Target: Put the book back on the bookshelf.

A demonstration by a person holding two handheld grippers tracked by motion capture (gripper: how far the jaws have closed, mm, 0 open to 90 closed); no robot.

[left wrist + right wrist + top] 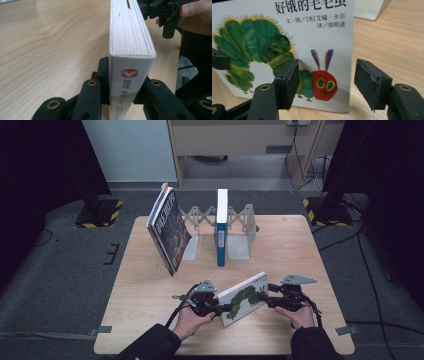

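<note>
A white board book [246, 296] with a green caterpillar on its cover stands on edge, slanted, near the table's front. My left gripper [223, 309] is shut on its spine end. In the left gripper view the two jaws hug both faces of the book [130, 37], and the gripper's tips [125, 75] sit at the spine. My right gripper [266, 299] faces the cover at the book's other end. Its pads [327, 85] stand apart and open: one in front of the caterpillar cover [287, 37], the other past the book's edge.
At the back of the wooden table [150, 320] an accordion bookend rack [240, 240] holds an upright blue-and-white book [221, 227]. Two dark-covered books [169, 230] lean at its left. Black stands flank the table on the floor.
</note>
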